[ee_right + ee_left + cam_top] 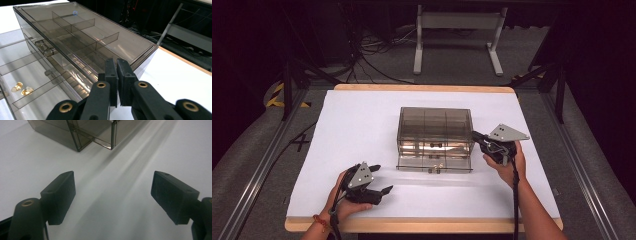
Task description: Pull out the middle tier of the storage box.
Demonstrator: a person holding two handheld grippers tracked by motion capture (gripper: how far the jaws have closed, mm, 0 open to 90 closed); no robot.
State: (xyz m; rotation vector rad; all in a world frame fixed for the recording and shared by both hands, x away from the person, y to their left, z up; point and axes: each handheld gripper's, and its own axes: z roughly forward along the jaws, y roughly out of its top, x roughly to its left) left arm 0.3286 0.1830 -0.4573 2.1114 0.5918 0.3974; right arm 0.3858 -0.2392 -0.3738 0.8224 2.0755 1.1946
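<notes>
The right gripper, jaws pressed together, sits against the smoky drawer box; its view shows gold earrings in the open drawer; the left gripper is spread

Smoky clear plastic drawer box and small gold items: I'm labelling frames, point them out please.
Smoky clear plastic drawer box (435, 121), high view, top panel.
Small gold items (21, 89), right gripper view, in the pulled-out bottom drawer.

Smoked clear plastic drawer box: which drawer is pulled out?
The bottom drawer of the smoked clear plastic drawer box; it juts toward the person, while the drawers above sit flush.
</notes>
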